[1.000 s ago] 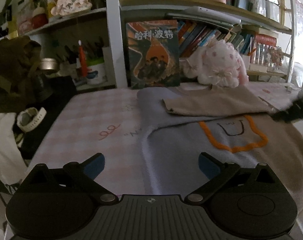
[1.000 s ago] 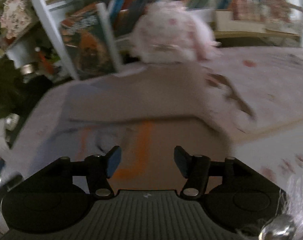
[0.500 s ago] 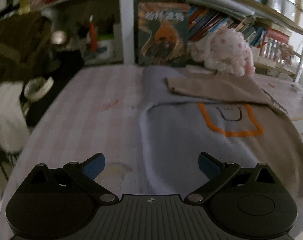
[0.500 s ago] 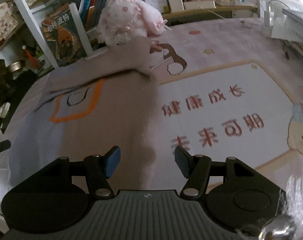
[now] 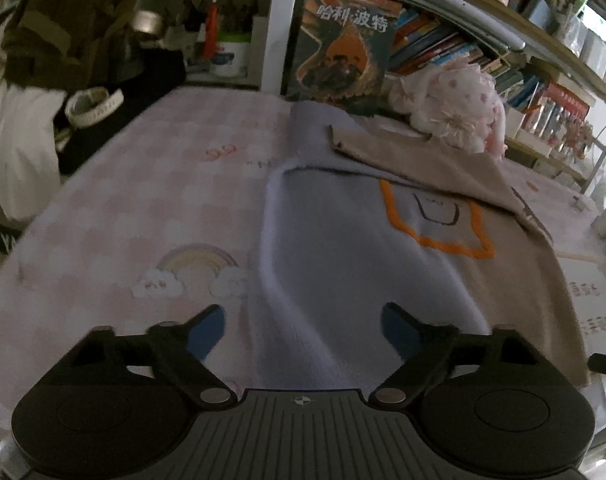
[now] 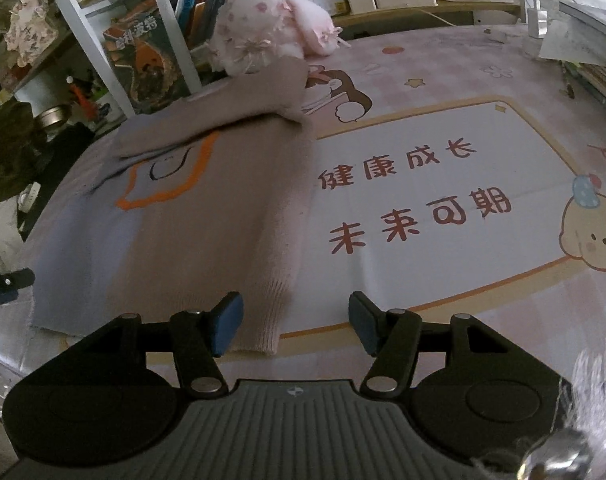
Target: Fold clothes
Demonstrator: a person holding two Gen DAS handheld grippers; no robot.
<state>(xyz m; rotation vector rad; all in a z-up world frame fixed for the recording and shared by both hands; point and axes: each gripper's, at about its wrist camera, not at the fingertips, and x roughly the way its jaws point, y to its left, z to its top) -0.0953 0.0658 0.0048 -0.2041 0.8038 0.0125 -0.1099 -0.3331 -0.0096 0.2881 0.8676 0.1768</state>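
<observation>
A lilac and beige sweater (image 5: pixel 343 240) with an orange outlined patch lies flat on the table, its sleeves folded across the top. It also shows in the right wrist view (image 6: pixel 207 208). My left gripper (image 5: pixel 303 332) is open and empty, above the sweater's near left hem. My right gripper (image 6: pixel 295 324) is open and empty, above the sweater's ribbed near right hem corner.
A pink printed mat (image 6: pixel 423 200) covers the table. A pink plush toy (image 6: pixel 263 36), an upright book (image 5: pixel 343 48) and bookshelves stand at the back. A dark bag (image 5: pixel 63 28) and white cloth (image 5: pixel 19 144) sit at the left edge.
Both grippers have pulled back toward the near edge of the table, from over the sweater's middle to its hem. The sweater lies unchanged.
</observation>
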